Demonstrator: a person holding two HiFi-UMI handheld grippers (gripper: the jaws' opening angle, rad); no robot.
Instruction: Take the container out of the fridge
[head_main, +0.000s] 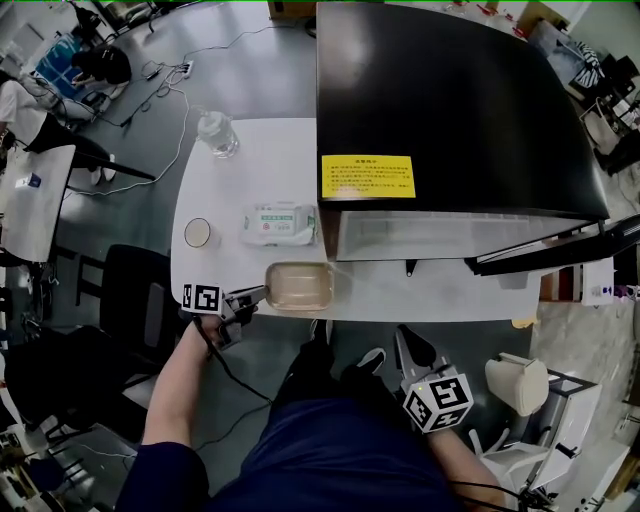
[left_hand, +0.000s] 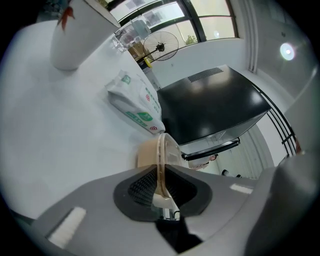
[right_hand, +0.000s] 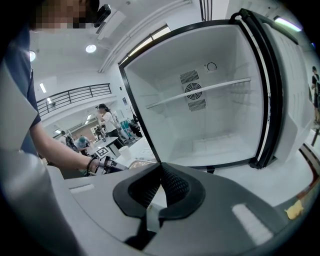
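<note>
A beige container (head_main: 298, 286) with a clear lid rests on the white table (head_main: 250, 180), near its front edge and left of the black fridge (head_main: 450, 100). My left gripper (head_main: 258, 293) comes in from the left and is shut on the container's rim. In the left gripper view the thin rim (left_hand: 161, 165) runs between the pads of the left gripper (left_hand: 161, 170). My right gripper (head_main: 408, 340) hangs below the table's front edge, shut and holding nothing. The right gripper (right_hand: 161, 167) faces the open fridge's white interior (right_hand: 200, 115), whose shelves are bare.
A wipes pack (head_main: 280, 223), a paper cup (head_main: 200, 232) and a water bottle (head_main: 217, 133) stand on the table behind the container. The fridge door (head_main: 545, 250) stands open to the right. A black chair (head_main: 135, 300) is at the left, a white bin (head_main: 517, 385) at the right.
</note>
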